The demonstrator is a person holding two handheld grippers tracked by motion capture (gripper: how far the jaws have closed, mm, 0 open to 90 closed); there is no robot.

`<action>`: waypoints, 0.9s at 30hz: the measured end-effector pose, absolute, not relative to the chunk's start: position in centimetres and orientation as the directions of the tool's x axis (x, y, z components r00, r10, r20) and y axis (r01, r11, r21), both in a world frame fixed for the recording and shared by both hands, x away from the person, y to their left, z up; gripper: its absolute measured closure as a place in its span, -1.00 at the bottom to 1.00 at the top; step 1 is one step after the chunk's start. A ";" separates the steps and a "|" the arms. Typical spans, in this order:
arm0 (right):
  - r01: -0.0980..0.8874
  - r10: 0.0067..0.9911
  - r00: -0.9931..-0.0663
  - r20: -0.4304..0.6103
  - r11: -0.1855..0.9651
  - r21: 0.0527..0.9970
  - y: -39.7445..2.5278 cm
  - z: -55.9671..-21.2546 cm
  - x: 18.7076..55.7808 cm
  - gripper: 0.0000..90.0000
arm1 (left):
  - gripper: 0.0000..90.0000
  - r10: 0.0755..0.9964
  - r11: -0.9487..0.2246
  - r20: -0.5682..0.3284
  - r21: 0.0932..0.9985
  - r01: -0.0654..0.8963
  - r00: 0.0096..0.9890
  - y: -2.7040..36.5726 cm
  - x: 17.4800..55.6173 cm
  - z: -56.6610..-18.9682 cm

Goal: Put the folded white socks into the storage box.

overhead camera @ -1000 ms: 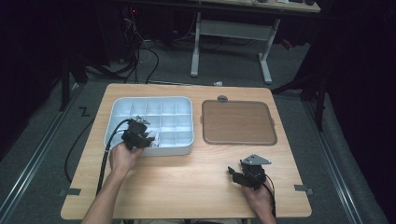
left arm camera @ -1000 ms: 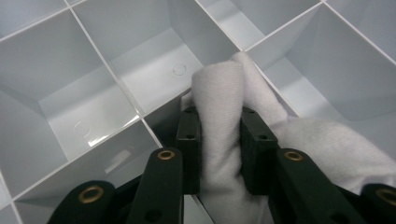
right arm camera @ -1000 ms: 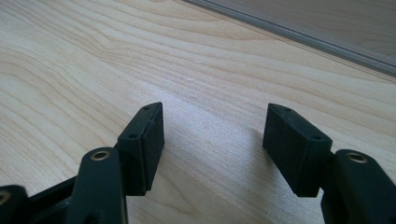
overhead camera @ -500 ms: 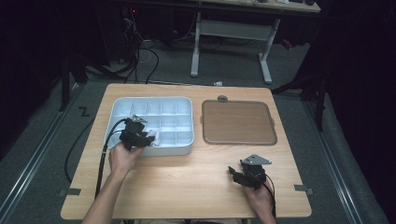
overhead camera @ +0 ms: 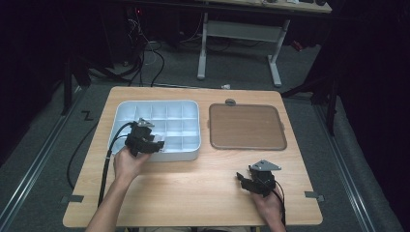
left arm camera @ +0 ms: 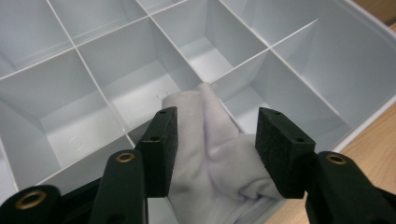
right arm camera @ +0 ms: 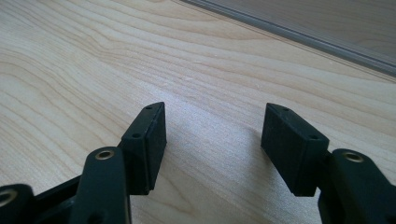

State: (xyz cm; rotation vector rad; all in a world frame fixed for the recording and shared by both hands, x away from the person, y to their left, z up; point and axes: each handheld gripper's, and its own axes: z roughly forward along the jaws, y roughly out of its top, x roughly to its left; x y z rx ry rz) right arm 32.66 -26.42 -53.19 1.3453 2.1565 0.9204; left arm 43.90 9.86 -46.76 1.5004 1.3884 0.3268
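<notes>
left gripper [left arm camera: 212, 149] jaws apart, a pale grey cloth [left arm camera: 212, 186] bunched between the pads, touching the left pad and seeming to brush the right; not clamped, so no real grip yet as far as i can tell. the cloth's folded tip pokes out just past the fingertips [left arm camera: 161, 140] and lies over a divider wall of the white compartment tray [left arm camera: 140, 88], draped across where compartments meet near the tray's near edge. beyond the fingertips: bare compartments, nothing else in them that i can see. in the high view the left gripper [overhead camera: 147, 142] sits over the tray's near edge [overhead camera: 164, 157].

right gripper [right arm camera: 212, 140] jaws wide apart, nothing between them, just wooden table [right arm camera: 93, 60] under the pads; farther ahead of the fingertips the edge of the brown mat [right arm camera: 327, 32]. in the high view it [overhead camera: 251, 181] rests low on the table, well apart from tray and mat [overhead camera: 246, 126].

risks, my guess: closing now may pinch only a loose fold, so the cloth slips out when lifted or wiped. pads could also catch the divider wall and drag or tip the light tray, since the right gripper isn't steadying it. cloth snagging on divider corners is likely too.
</notes>
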 end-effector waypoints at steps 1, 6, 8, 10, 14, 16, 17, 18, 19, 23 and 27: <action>0.612 0.901 -0.434 -0.016 0.307 0.729 -26.4 -53.2 32.7 -0.10 | 0.11 0.855 0.196 -0.429 0.789 0.582 0.293 10.0 43.9 -46.9; 0.608 0.899 -0.438 -0.020 0.313 0.730 -26.4 -53.2 32.6 -0.10 | 0.29 0.858 0.200 -0.424 0.796 0.571 0.290 10.1 43.5 -47.0; 0.610 0.900 -0.436 -0.018 0.310 0.730 -26.4 -53.2 32.6 -0.10 | 0.40 0.856 0.191 -0.422 0.795 0.575 0.298 9.8 43.3 -47.1; 0.609 0.900 -0.436 -0.018 0.310 0.730 -26.4 -53.2 32.6 -0.10 | 0.52 0.857 0.176 -0.416 0.792 0.585 0.305 9.6 43.3 -47.3; 0.610 0.900 -0.436 -0.018 0.310 0.729 -26.4 -53.2 32.6 -0.10 | 0.60 0.862 0.161 -0.405 0.789 0.593 0.304 9.2 43.4 -47.7; 0.609 0.899 -0.437 -0.019 0.311 0.730 -26.4 -53.2 32.6 -0.10 | 0.60 0.866 0.158 -0.398 0.791 0.590 0.302 9.2 43.4 -47.8; 0.610 0.900 -0.436 -0.018 0.310 0.729 -26.4 -53.2 32.6 -0.10 | 0.60 0.870 0.152 -0.390 0.794 0.589 0.302 9.1 43.4 -47.8; 0.609 0.899 -0.437 -0.019 0.311 0.730 -26.4 -53.2 32.6 -0.10 | 0.60 0.872 0.151 -0.387 0.795 0.588 0.299 9.1 43.4 -47.8; 0.609 0.899 -0.437 -0.019 0.311 0.729 -26.4 -53.2 32.6 -0.11 | 0.60 0.875 0.149 -0.383 0.795 0.588 0.297 9.1 43.4 -47.8; 0.609 0.899 -0.437 -0.018 0.311 0.730 -26.4 -53.2 32.6 -0.10 | 0.58 0.882 0.150 -0.375 0.798 0.584 0.285 9.0 43.5 -47.9; 0.608 0.898 -0.439 -0.021 0.314 0.730 -26.4 -53.2 32.6 -0.11 | 0.53 0.887 0.165 -0.377 0.799 0.578 0.267 9.0 43.5 -47.9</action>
